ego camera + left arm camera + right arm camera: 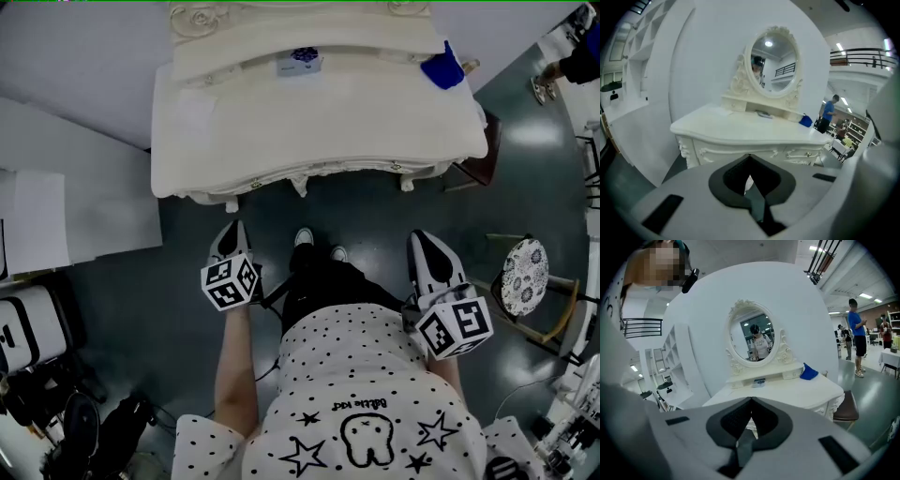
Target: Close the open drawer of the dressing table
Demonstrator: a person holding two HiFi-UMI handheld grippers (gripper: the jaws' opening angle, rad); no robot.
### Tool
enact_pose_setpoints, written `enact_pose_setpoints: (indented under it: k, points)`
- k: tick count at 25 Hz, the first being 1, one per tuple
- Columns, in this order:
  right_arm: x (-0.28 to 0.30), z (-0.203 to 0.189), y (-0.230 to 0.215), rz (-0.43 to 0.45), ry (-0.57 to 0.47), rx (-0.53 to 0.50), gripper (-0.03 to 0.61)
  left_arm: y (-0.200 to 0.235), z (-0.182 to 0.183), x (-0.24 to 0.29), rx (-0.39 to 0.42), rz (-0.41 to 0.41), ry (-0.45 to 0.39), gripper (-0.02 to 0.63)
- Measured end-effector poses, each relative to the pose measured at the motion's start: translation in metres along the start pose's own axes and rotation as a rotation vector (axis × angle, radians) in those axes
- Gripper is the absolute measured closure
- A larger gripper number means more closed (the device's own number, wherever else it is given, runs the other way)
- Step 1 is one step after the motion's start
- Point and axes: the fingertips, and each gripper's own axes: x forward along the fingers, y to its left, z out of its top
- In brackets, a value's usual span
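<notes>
The cream dressing table (319, 122) stands ahead of me against a white wall, with an oval mirror (772, 61) on top. Its carved drawer fronts (740, 152) look flush with the table's front in the left gripper view. My left gripper (232, 232) is held short of the table's left front, apart from it, jaws shut with nothing between them (750, 158). My right gripper (424, 241) is held likewise on the right, also shut and holding nothing (751, 400). On the right end of the tabletop lies a blue cloth-like thing (442, 70).
A brown stool (483, 155) stands by the table's right end. A round patterned stool (523, 277) is to my right. Black equipment (56, 394) sits on the floor at lower left. People (857, 333) stand far off to the right.
</notes>
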Motion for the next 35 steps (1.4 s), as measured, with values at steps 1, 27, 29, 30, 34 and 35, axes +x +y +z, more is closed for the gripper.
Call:
enact_pose_setpoints:
  k: [1, 27, 29, 30, 34, 35]
  points:
    - [-0.002, 0.0, -0.001, 0.006, -0.007, -0.001, 0.569, -0.006, 0.012, -0.009, 0.012, -0.006, -0.042, 0.601]
    - [-0.042, 0.029, 0.03, 0.125, -0.171, -0.077, 0.569, -0.163, 0.147, -0.202, 0.105, -0.208, -0.569, 0.601]
    - [-0.043, 0.032, 0.031, 0.13, -0.18, -0.079, 0.569, -0.171, 0.141, -0.201, 0.1, -0.228, -0.562, 0.601]
    - [-0.043, 0.032, 0.032, 0.133, -0.183, -0.08, 0.571, -0.175, 0.139, -0.201, 0.097, -0.239, -0.557, 0.601]
    - [-0.044, 0.032, 0.037, 0.147, -0.179, -0.088, 0.569, -0.189, 0.129, -0.199, 0.077, -0.29, -0.532, 0.601]
    - [-0.043, 0.031, 0.039, 0.152, -0.177, -0.092, 0.571, -0.191, 0.127, -0.198, 0.071, -0.298, -0.527, 0.601]
